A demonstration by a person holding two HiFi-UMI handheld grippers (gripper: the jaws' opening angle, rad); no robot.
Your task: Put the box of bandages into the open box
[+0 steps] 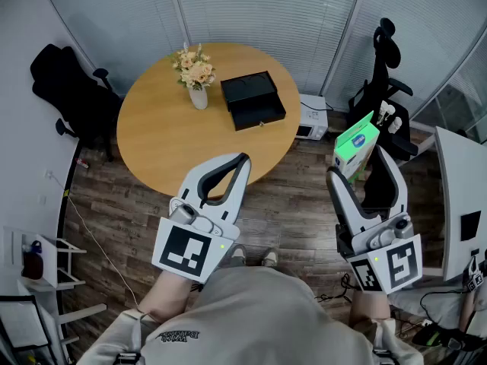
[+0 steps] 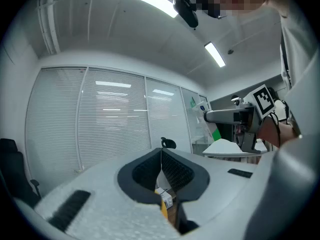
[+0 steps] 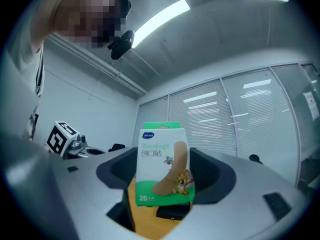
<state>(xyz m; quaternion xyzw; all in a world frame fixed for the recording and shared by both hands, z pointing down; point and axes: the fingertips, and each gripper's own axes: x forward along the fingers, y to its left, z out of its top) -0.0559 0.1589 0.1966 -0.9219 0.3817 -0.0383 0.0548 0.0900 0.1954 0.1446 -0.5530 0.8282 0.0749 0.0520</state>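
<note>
Wooden round counter (image 1: 152, 135) with flower vase (image 1: 197, 78) and open black box (image 1: 253, 99); left gripper (image 1: 241, 160) closed and empty by its near edge; right gripper (image 1: 359, 167) clamped on upright green-and-white bandage box (image 1: 356, 143), off the counter, over wood floor (image 1: 293, 204).

On the tabletop (image 1: 152, 135), the vase (image 1: 198, 96) is set left of the open box (image 1: 253, 101). The box of bandages (image 1: 356, 139) is held in the right tool (image 1: 356, 163), right of the tabletop, above the floor (image 1: 297, 204).
</note>
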